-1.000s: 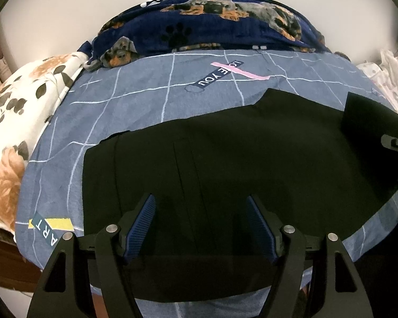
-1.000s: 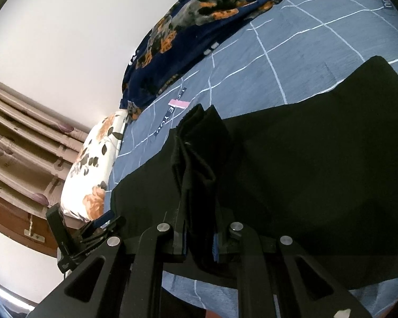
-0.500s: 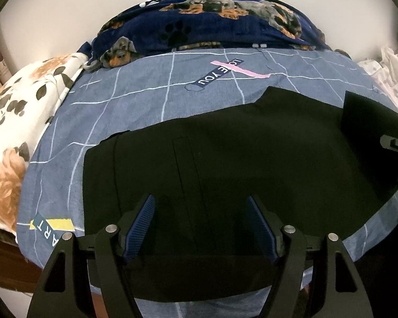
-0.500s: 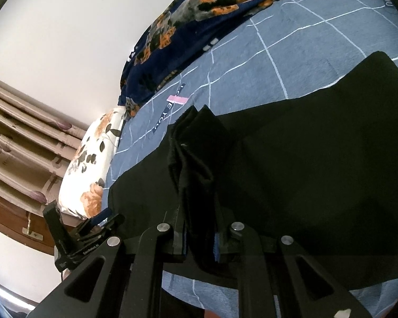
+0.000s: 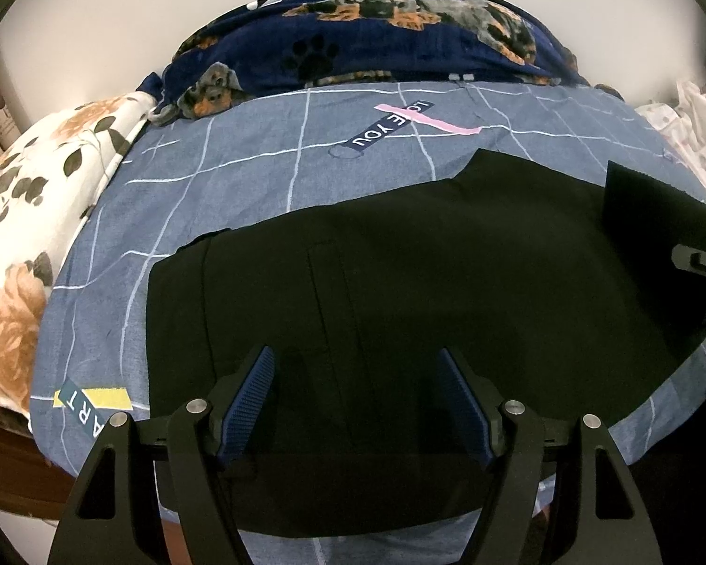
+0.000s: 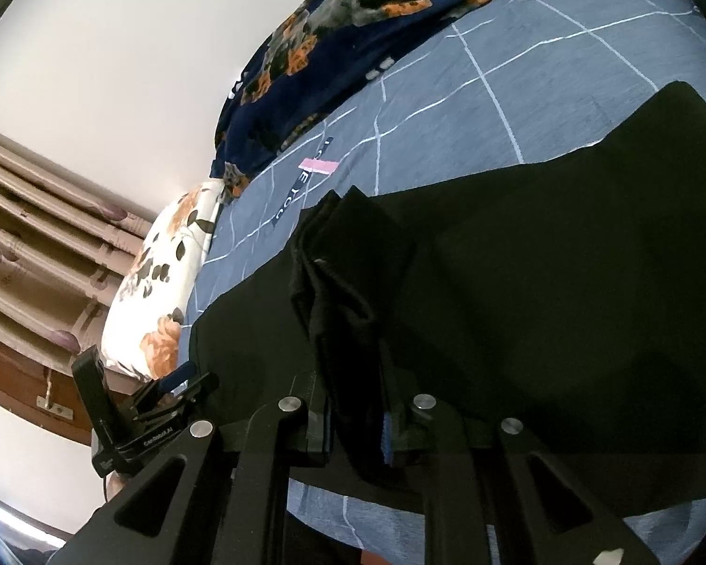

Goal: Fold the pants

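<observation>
Black pants (image 5: pixel 423 282) lie spread across a blue checked bedsheet (image 5: pixel 268 155). My left gripper (image 5: pixel 355 405) is open and empty, its blue-padded fingers (image 5: pixel 252 391) hovering over the near edge of the pants. My right gripper (image 6: pixel 353 423) is shut on a bunched end of the pants (image 6: pixel 339 292) and holds it lifted above the rest of the fabric (image 6: pixel 565 282). That lifted end also shows at the right of the left wrist view (image 5: pixel 654 216). The left gripper also shows in the right wrist view (image 6: pixel 132 414), at the bed's left edge.
A dark blue dog-print blanket (image 5: pixel 376 42) lies along the far side against a white wall. A floral pillow (image 5: pixel 28 216) is at the left. White cloth (image 5: pixel 696 132) sits at the far right. A wooden headboard (image 6: pixel 28 254) stands beyond the pillow.
The right gripper has shifted slightly with the lifted pants end. The left gripper has stayed almost still and open.
</observation>
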{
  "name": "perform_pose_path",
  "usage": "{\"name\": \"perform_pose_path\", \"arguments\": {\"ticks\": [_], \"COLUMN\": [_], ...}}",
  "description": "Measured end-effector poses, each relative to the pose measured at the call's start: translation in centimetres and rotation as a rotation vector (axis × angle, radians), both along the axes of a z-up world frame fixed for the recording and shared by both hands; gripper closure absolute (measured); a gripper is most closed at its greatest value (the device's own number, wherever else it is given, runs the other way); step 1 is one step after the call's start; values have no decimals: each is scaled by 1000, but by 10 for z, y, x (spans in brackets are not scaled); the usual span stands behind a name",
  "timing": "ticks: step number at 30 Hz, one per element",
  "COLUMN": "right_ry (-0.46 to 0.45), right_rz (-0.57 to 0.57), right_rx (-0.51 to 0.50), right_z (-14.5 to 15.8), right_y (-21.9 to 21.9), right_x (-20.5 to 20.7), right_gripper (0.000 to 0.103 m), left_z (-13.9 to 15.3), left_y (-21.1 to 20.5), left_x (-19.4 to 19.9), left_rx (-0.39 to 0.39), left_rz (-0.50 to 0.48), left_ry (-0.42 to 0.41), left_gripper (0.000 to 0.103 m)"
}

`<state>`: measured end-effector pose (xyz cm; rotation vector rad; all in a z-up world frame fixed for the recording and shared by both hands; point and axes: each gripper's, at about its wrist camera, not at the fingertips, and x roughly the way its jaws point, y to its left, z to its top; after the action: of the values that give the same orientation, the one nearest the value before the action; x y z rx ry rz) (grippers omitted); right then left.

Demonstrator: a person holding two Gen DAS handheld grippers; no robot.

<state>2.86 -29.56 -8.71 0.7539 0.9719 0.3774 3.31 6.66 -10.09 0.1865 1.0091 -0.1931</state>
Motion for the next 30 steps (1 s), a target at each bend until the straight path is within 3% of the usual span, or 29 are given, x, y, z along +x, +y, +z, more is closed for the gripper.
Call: {"name": "perform_pose_path", "arguments": {"ticks": [16, 30], "right_ry": [5, 39], "right_rz": [14, 16], "right_rx": [3, 59], "right_z": [-1, -14], "right_y": [5, 10], "right_x": [3, -2], "right_gripper": [86, 76], "left_z": [-3, -7], "left_y": [-1, -1], "left_x": [0, 2], "left_rx": [4, 10], "left_rz": [-1, -1], "left_ry": [9, 24], "left_gripper": [29, 28]}}
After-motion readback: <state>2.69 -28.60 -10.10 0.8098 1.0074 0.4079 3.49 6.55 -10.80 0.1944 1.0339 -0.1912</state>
